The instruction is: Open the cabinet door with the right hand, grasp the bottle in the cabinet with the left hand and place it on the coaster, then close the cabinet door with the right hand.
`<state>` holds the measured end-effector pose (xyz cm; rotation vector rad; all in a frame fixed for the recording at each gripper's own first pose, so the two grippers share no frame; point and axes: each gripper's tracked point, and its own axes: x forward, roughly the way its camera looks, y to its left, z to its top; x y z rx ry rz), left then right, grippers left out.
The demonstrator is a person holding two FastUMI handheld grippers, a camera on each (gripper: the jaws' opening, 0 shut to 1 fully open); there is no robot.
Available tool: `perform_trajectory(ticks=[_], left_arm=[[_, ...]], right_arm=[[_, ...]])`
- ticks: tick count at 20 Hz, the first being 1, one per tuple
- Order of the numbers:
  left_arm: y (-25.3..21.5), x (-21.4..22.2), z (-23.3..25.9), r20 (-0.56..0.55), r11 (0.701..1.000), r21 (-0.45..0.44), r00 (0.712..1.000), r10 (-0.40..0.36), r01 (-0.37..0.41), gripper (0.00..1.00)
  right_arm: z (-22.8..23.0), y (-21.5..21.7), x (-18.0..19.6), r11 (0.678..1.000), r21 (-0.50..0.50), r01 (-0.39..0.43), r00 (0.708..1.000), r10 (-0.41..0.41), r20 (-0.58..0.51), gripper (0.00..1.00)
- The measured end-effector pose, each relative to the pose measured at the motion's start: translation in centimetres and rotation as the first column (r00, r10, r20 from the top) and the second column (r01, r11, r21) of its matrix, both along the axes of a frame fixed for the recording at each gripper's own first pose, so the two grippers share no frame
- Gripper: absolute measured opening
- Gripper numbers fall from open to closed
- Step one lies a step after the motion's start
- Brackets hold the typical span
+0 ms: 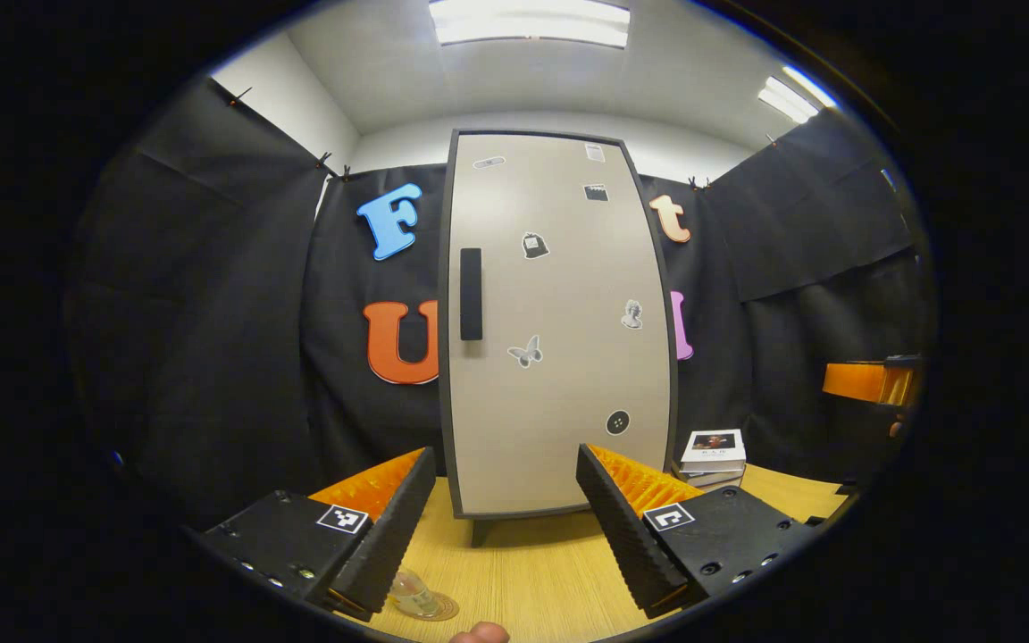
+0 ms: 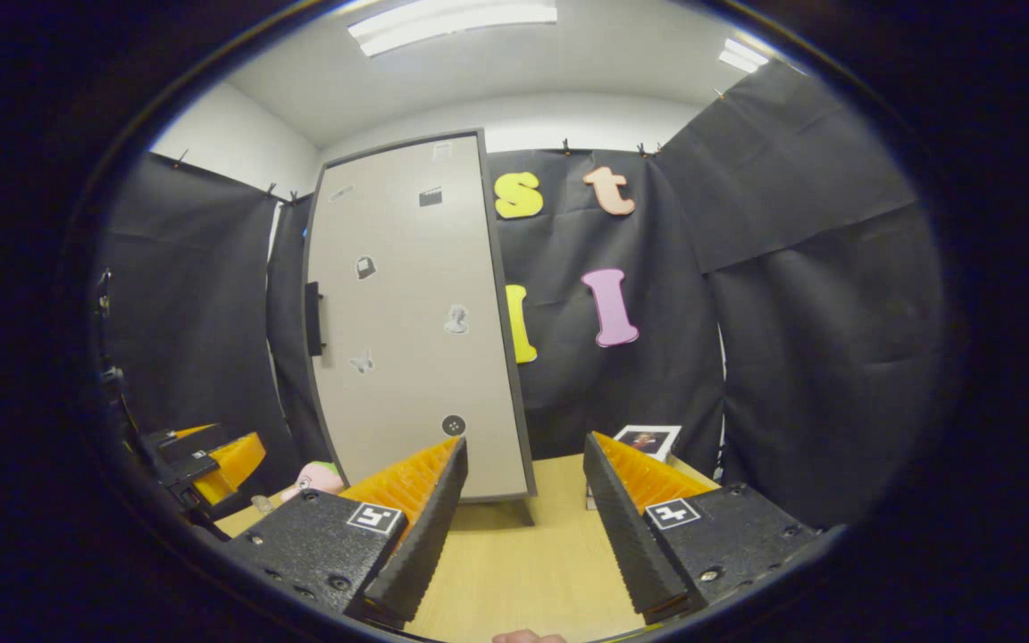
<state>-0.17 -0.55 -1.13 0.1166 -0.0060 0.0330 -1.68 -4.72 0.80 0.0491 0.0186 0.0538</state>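
Beige and dark-framed, the cabinet (image 1: pixel 559 321) stands upright at the back of the wooden worktop (image 1: pixel 532 572), door shut, its black handle (image 1: pixel 471 294) by the door's left edge. Bare wood lies between it and both claws. The left claw (image 1: pixel 506 527) is spread, holding nothing; a glass coaster (image 1: pixel 421 603) lies beside its left finger. The right claw (image 2: pixel 523 527) is spread too, facing the cabinet's right edge. Stacked books (image 1: pixel 711 455) sit right of the cabinet.
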Motion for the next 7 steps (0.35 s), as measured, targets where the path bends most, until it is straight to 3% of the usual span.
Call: perform_trajectory(ticks=[7], left_arm=[[-0.33,0.49,0.05,0.004,1.000,-0.005,1.000,-0.011,0.011,0.96]], right_arm=[[0.01,-0.27,0.41,1.000,0.006,0.008,1.000,-0.008,-0.001,0.85]])
